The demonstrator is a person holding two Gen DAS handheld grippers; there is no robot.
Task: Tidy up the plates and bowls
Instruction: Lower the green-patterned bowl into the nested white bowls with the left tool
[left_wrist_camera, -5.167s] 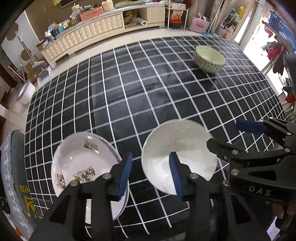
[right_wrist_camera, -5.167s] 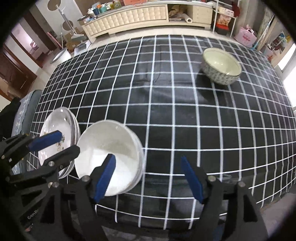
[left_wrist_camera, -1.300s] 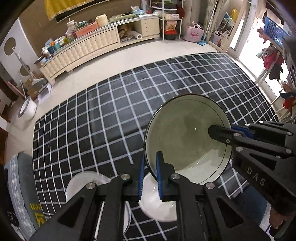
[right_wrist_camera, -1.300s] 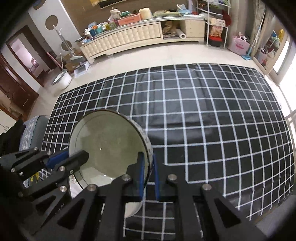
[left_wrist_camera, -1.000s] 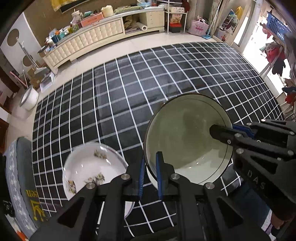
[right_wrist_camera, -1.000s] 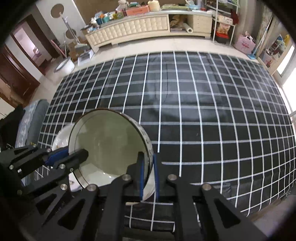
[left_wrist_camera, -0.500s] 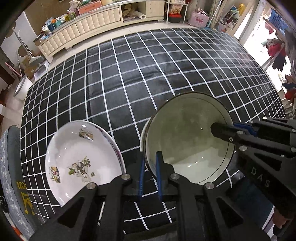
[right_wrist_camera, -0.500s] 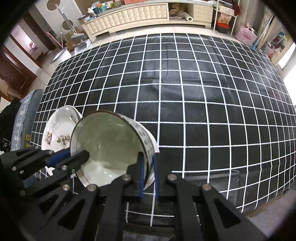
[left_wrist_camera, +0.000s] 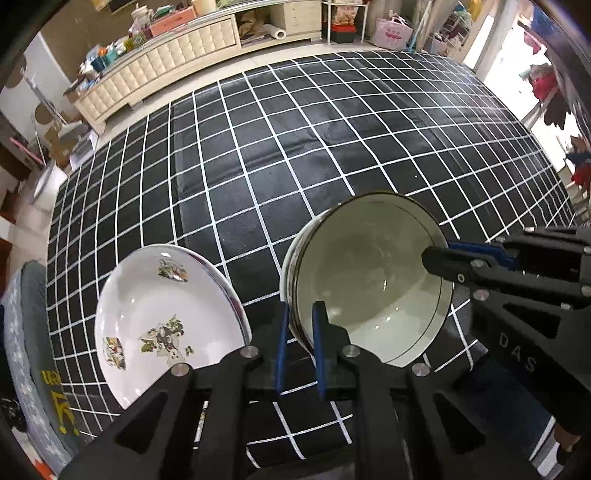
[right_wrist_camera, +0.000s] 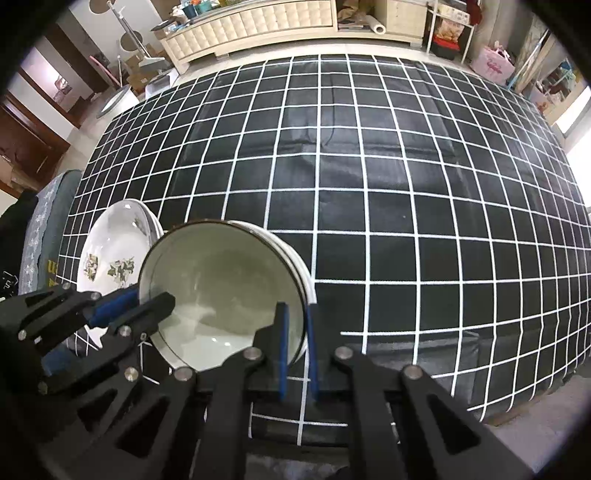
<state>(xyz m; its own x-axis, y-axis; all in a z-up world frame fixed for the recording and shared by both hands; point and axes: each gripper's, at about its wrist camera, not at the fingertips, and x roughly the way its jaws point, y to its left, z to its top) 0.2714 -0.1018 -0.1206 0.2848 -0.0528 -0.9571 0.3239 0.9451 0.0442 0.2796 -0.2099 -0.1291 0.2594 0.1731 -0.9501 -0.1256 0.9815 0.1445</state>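
A black cloth point(left_wrist_camera: 295, 155) with a white grid of squares covers the desk and fills most of both views. Beyond its far edge, toward twelve o'clock, lies a pale tiled floor point(left_wrist_camera: 280, 51). A long cream sideboard point(left_wrist_camera: 162, 62) with a quilted front stands against the back wall, its top crowded with small boxes and containers too small to tell apart. A paper roll point(right_wrist_camera: 376, 26) lies in an open shelf of it. At one o'clock sits a pink bag point(right_wrist_camera: 493, 64). At nine o'clock, just beside the cloth, is a grey cushion point(left_wrist_camera: 26, 350) with yellow lettering.
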